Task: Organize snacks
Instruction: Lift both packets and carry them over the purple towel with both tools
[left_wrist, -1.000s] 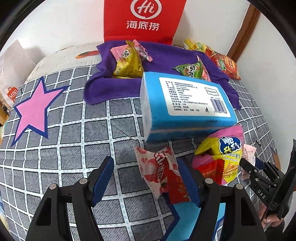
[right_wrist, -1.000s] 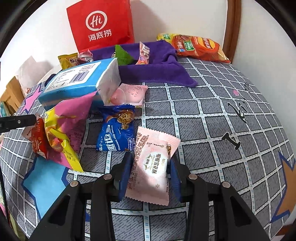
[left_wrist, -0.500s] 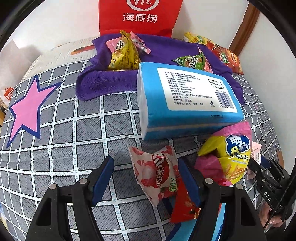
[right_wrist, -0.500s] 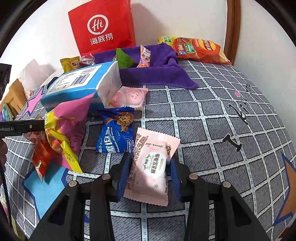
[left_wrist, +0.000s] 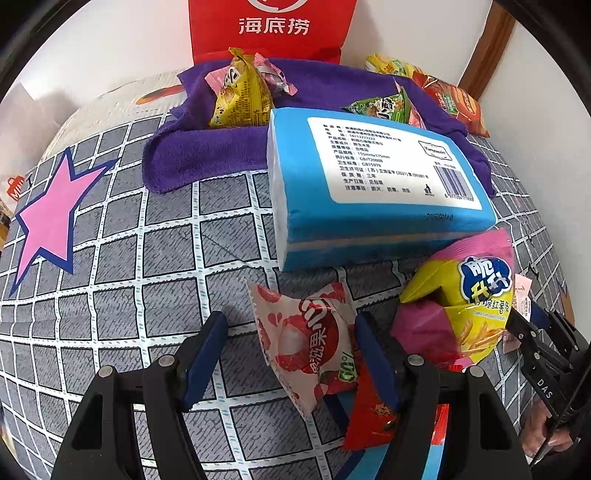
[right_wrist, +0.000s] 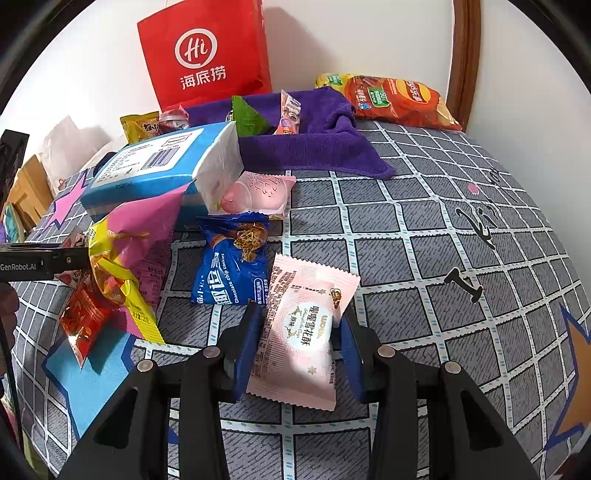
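Right tool (right_wrist: 299, 343) clasps pale pink snowflake-pastry packet (right_wrist: 301, 328), lifted for sorting; left tool (left_wrist: 291, 347), wide, straddles red-white lychee jelly pouch (left_wrist: 310, 332) at 12 o'clock.

Your snacks, scattered on checked cloth:
- pink nougat pack (right_wrist: 303, 332): flat, between your right gripper's (right_wrist: 299, 350) fingers.
- lychee jelly pack (left_wrist: 310, 339): white-red, tilted, between your left gripper's (left_wrist: 291, 354) spread fingers.
- blue cookie pack (right_wrist: 232, 266): flat, just beyond nougat.
- yellow-pink fries bag (left_wrist: 469, 306): propped against blue tissue pack.
- small red packet (right_wrist: 83, 325): under fries bag.
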